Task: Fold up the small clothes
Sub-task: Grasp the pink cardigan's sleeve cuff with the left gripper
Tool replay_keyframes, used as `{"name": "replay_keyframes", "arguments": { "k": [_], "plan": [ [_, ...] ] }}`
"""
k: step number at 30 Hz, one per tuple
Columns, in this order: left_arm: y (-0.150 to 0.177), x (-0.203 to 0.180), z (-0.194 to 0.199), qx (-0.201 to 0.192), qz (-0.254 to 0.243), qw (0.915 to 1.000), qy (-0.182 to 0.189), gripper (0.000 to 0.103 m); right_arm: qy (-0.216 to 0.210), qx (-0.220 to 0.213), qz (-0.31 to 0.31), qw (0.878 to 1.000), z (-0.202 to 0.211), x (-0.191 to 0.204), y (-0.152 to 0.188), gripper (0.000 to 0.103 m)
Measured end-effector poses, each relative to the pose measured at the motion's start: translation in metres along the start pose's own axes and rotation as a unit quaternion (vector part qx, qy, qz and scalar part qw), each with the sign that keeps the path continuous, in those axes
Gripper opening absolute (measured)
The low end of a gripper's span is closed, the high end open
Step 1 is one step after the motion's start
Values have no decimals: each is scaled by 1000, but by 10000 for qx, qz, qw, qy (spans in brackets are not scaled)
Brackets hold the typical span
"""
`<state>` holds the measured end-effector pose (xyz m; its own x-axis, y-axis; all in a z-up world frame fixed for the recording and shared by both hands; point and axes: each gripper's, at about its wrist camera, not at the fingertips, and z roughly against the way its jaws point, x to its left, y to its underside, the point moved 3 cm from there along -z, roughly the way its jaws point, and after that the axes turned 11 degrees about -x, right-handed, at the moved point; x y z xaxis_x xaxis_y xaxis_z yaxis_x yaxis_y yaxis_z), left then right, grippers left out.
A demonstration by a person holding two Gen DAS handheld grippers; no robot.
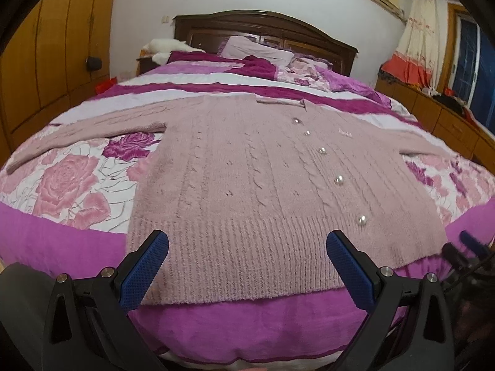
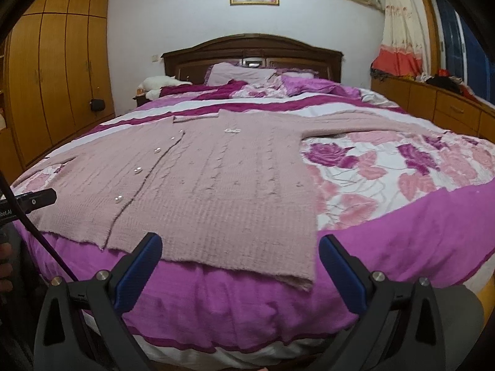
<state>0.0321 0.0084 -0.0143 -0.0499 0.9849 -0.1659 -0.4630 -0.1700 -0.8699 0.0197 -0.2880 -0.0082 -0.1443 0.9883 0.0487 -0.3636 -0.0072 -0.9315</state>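
Jaws of both tools are being held wide apart, and nothing is being gripped or touched by them. On the left gripper (image 1: 247,244) the blue pads are being kept just above the ribbed hem (image 1: 235,256) of the pink cardigan (image 1: 247,167), near the left bottom corner. On the right gripper (image 2: 240,249) the pads are being kept at the front edge of the bed (image 2: 402,247), with the right bottom corner (image 2: 304,281) of the garment between them but lower, not yet reached.

The cardigan is being shown flat on the bed, front side up, buttoned, with both sleeves spread out to the sides. Its hem is lying close to the bed edge, and the right corner is hanging a little over it. By this judgement the folding is not yet started.

Several risks are being seen from here. The purple blanket (image 1: 77,247) under the hem is soft, so it may be pinched together with the knit if the jaws are lowered too deep. The knit is loose and fuzzy, so only a thin layer may be caught and may slip out when it is lifted. The pearl buttons (image 1: 339,180) may be hooked or pressed if the left jaws are closed near them. If the two corners are raised unevenly, the fold is probably going to be skewed.
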Motion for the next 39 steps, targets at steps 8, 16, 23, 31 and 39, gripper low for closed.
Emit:
{"name": "replay_keyframes", "arguments": {
  "k": [8, 16, 23, 31, 39],
  "plan": [
    [-28, 39, 3, 40, 554, 9978, -376, 85, -322, -304, 720, 9964, -25, 58, -26, 103],
    [-57, 102, -4, -40, 912, 9939, -613, 85, -681, -532, 876, 9924, -47, 108, -56, 103],
    [-78, 159, -7, -195, 1358, 9895, -447, 85, -986, -398, 577, 9926, -85, 137, -84, 103],
    [-72, 273, -11, -235, 2794, 9538, -1080, 84, -1544, -461, 365, 9863, -108, 193, -98, 103],
    [-35, 362, -20, -423, 3865, 9114, -1346, 80, -2063, -198, 408, 9774, -135, 256, -94, 103]
  ]
}}
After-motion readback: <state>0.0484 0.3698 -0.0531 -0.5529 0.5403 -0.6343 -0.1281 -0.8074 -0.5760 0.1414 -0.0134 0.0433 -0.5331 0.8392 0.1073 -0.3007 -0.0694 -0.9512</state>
